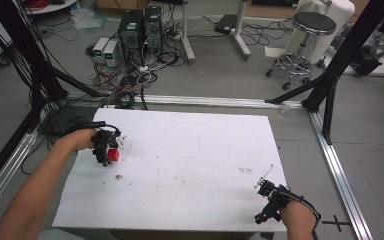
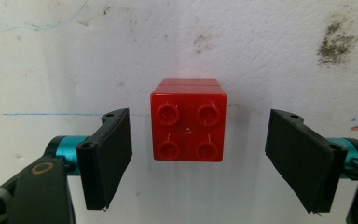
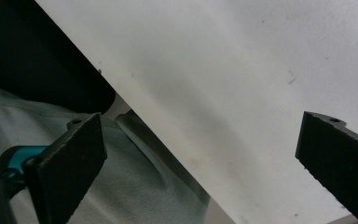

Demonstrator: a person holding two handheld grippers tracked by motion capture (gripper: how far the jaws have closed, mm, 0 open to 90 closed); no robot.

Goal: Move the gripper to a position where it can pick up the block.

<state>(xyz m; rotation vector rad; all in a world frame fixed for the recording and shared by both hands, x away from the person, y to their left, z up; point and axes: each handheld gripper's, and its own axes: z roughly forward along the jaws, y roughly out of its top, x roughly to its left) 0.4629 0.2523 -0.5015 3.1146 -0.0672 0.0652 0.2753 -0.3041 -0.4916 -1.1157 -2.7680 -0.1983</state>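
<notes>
Left gripper [image 2: 198, 158] has its jaws spread wide with a red brick [image 2: 188, 120] sitting between them, not touching either pad (four studs facing the camera). It's on the white table [image 1: 190, 150], left side. Right gripper [image 3: 200, 168] gapes empty over the table's near-right edge.

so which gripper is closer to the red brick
Left. The left gripper is open with the red brick between its jaws, untouched. The right gripper is far off, at the table's near right corner.
</notes>
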